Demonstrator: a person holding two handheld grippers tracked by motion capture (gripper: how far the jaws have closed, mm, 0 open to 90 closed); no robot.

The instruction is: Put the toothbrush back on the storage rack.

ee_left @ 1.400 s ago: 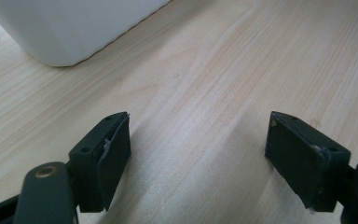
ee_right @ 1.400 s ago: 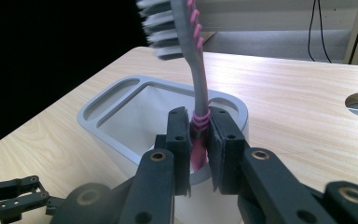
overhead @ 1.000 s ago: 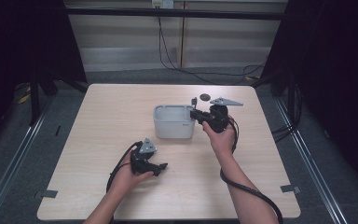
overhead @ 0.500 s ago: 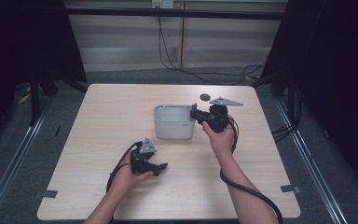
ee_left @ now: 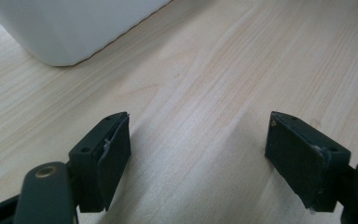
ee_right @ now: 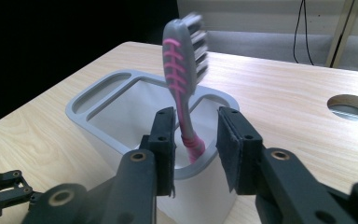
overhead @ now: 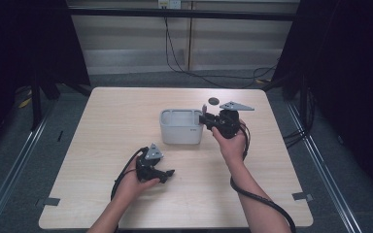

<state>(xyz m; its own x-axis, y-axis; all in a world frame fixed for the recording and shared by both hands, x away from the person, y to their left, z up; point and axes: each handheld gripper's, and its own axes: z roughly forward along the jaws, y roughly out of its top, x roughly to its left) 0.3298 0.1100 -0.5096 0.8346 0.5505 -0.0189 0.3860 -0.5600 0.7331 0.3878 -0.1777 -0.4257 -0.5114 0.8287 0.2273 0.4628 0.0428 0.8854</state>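
A grey toothbrush [ee_right: 182, 60] with pink ribs stands tilted in the right end compartment of a pale grey holder [ee_right: 102, 88]. My right gripper [ee_right: 196, 114] has its jaws on either side of the pink handle. They have just been opening, and a gap shows at the right pad, so the gripper is open. From above, the right gripper [overhead: 205, 119] sits at the holder's [overhead: 179, 127] right end. My left gripper [overhead: 167, 174] rests low on the table in front of the holder. It is open, and bare wood lies between the jaws of the left gripper [ee_left: 198, 126].
The wooden table [overhead: 107, 126] has a round hole [overhead: 214, 101] behind the right gripper. Cables trail from both grippers toward the near edge. A corner of the holder [ee_left: 74, 28] lies ahead of the left jaws. Dark floor surrounds the table.
Both hands and the holder keep their places. From above, the widening of the right jaws is barely visible.
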